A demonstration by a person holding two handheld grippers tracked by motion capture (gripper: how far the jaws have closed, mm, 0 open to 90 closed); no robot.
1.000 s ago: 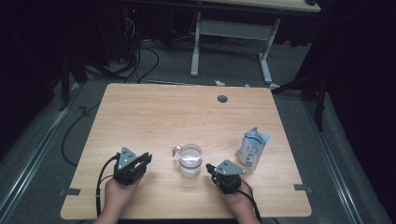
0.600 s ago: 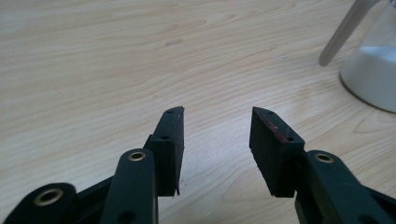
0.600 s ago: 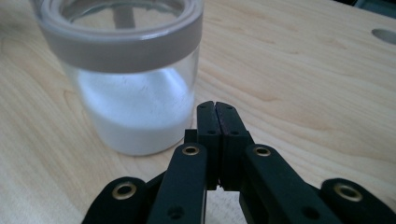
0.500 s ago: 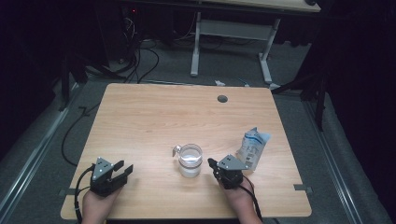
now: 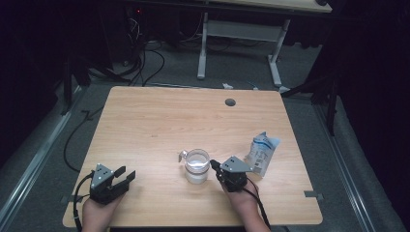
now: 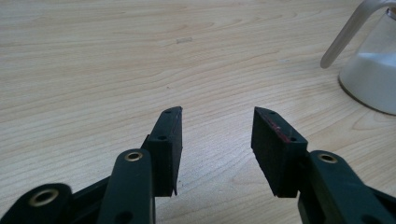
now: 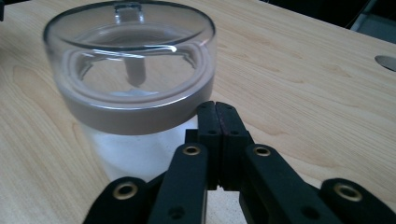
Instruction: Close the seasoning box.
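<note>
Your right tool (image 5: pixel 217 166) sits pressed together just beside the jar (image 5: pixel 197 166); your left tool (image 5: pixel 123 177) is spread over bare bench (image 5: pixel 159 121).

The left tool's jaws have just been opening, with nothing between them, and the jar stands well off to its right. A white pouch (image 5: pixel 262 152) lies just right of your right tool. Beyond the wooden bench are dark floor, cables and a desk frame.

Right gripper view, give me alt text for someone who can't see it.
The right gripper, jaws shut together with nothing between them, points at the side of a clear glass jar holding white powder, its lid on, standing on a light wooden table.
</note>
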